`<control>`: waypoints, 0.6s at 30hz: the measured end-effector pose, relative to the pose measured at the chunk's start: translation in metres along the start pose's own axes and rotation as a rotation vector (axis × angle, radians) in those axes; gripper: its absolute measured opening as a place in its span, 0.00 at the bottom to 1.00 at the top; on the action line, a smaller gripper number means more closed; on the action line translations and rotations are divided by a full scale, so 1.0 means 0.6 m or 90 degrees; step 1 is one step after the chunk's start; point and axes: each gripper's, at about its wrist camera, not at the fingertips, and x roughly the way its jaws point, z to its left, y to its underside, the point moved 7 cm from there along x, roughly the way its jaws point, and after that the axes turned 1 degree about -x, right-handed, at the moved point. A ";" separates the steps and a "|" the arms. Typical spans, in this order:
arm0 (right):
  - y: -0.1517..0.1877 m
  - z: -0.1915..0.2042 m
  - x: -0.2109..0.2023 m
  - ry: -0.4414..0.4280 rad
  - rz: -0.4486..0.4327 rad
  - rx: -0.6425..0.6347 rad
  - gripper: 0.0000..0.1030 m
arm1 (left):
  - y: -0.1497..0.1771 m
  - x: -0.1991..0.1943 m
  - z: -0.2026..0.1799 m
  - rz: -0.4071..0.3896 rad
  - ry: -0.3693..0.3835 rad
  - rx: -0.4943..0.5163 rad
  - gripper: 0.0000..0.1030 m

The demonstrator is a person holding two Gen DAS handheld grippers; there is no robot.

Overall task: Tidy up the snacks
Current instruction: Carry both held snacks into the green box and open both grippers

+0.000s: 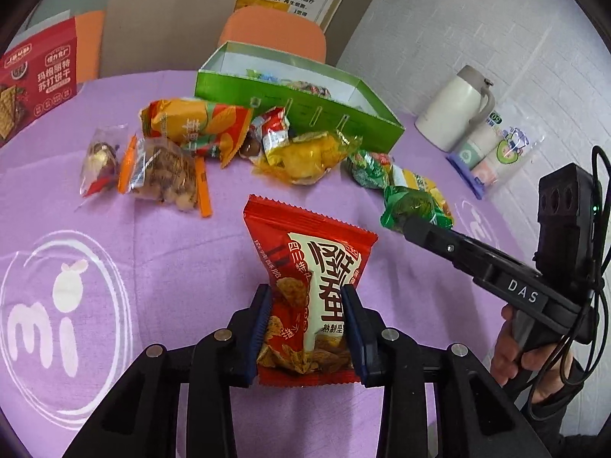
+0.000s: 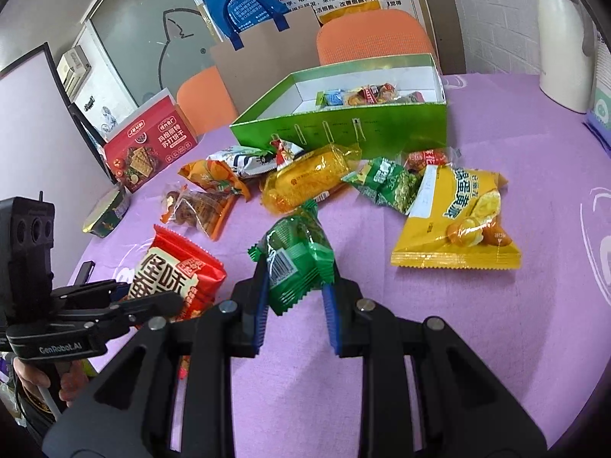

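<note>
My left gripper [image 1: 307,328] is shut on a red snack packet [image 1: 305,252] with white lettering, pinching its lower half between the blue pads so it stands above the purple tablecloth. My right gripper [image 2: 296,278] is shut on a small green snack packet [image 2: 298,255], which sticks up from the pads. In the left wrist view the right gripper [image 1: 410,225] shows at the right with the green packet [image 1: 408,206] at its tip. The open green box [image 2: 343,129] stands behind the snacks with several packets in its far end.
Loose snacks lie between me and the box: a yellow packet [image 2: 458,217], an orange corn packet [image 1: 194,126] and a bag of nuts [image 1: 164,175]. A red cracker box [image 1: 38,80] stands left. A white flask [image 1: 454,110] and stacked cups [image 1: 496,152] stand right. Orange chairs [image 1: 275,30] are behind.
</note>
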 end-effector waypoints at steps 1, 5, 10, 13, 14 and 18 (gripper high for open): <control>-0.010 0.001 -0.002 -0.003 -0.006 -0.001 0.27 | -0.011 -0.008 -0.004 -0.008 -0.001 0.006 0.35; -0.056 0.001 -0.011 0.002 -0.036 -0.013 0.27 | -0.070 -0.035 -0.018 -0.045 -0.016 0.030 0.35; -0.120 -0.016 -0.012 0.023 -0.072 -0.022 0.27 | -0.155 -0.049 -0.026 -0.088 -0.036 0.043 0.35; -0.152 -0.035 -0.002 0.037 -0.086 -0.015 0.27 | -0.209 -0.038 -0.020 -0.100 -0.045 0.036 0.35; -0.162 -0.045 0.005 0.040 -0.088 -0.009 0.27 | -0.227 -0.032 -0.017 -0.102 -0.049 0.033 0.35; -0.192 -0.078 0.036 0.063 -0.090 0.002 0.27 | -0.289 -0.005 -0.008 -0.113 -0.076 0.028 0.35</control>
